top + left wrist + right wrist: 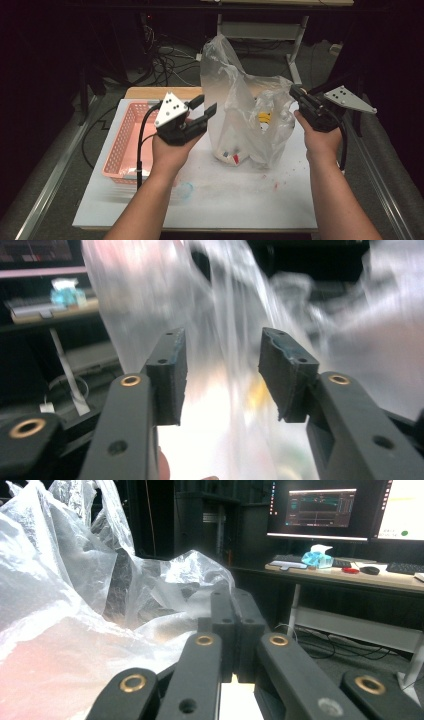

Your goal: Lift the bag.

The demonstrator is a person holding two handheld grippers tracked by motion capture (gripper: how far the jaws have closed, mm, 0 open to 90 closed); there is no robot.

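A pink basket (125, 142) sits at the nine o'clock side of the white worktop (235, 195), well clear of the clear plastic bag (240, 115) that stands crumpled near the centre, its top rising toward twelve o'clock. Small items, one yellow and one red and white, lie inside the bag's bottom. The worktop's near half, toward six o'clock, is bare apart from faint colour smudges. Beyond the far edge are cables on the floor and a desk frame; the right gripper view shows monitors and a keyboard on that desk.

The left claw (202, 107) is held at the bag's nine o'clock side, jaws wide apart and gripping nothing, the bag's film just ahead of them. The right claw (297, 93), at the bag's three o'clock side, has its jaws pressed together at the bag's upper edge; whether film is pinched between them cannot be told
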